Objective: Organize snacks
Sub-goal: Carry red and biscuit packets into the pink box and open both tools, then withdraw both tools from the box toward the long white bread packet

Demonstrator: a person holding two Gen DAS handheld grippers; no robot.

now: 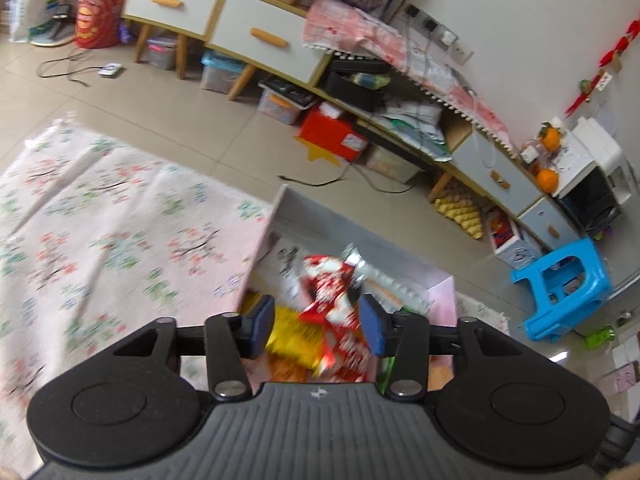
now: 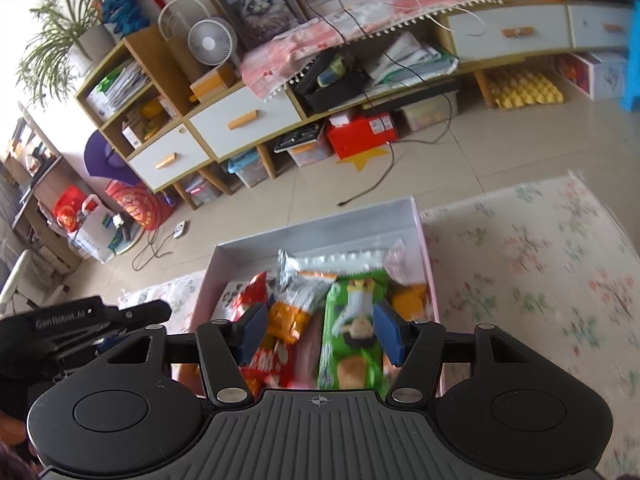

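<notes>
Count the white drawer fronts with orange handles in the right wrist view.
4. Two sit low on the left: one beside the open shelves, the next to its right. Two more lie far right: and. Others may be out of frame.

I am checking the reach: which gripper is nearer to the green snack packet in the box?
Right. The right gripper hangs open directly over the green snack packet; the left gripper is over the red packet.
</notes>
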